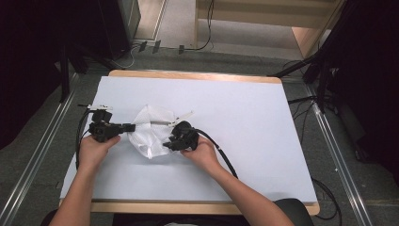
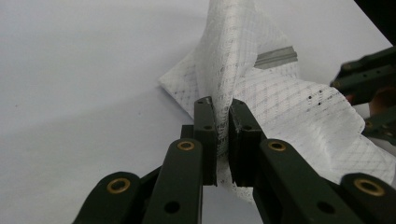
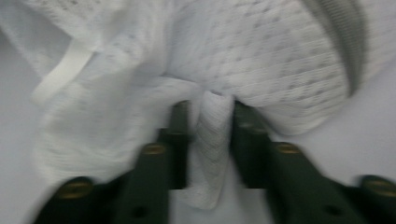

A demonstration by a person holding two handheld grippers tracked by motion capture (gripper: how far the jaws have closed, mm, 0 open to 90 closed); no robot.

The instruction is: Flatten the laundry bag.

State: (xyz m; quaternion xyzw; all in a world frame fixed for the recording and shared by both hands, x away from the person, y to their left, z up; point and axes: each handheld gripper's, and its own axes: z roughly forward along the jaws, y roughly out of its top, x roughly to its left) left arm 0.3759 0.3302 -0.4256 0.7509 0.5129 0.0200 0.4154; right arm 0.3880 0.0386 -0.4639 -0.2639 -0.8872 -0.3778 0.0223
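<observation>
A white mesh cloth bag (image 1: 151, 131) lies crumpled near the middle-left of the white table. My left gripper (image 1: 131, 127) comes in from the left, shut on the bag's left edge. In the left gripper view the mesh fabric (image 2: 280, 102) rises from between the closed jaws (image 2: 223, 116). My right gripper (image 1: 170, 143) sits at the bag's right side. In the right gripper view a fold of the mesh (image 3: 212, 135) is pinched between its jaws (image 3: 210, 112); that view is blurred. A white strap (image 3: 60, 74) runs along the bag's edge.
The white sheet (image 1: 244, 122) covers a wooden table whose front edge (image 1: 202, 207) is near the person. A thin white strip (image 1: 184, 115) pokes out from the bag's far side. Black cables (image 1: 221, 153) trail from both grippers. Dark stands and floor cables surround the table.
</observation>
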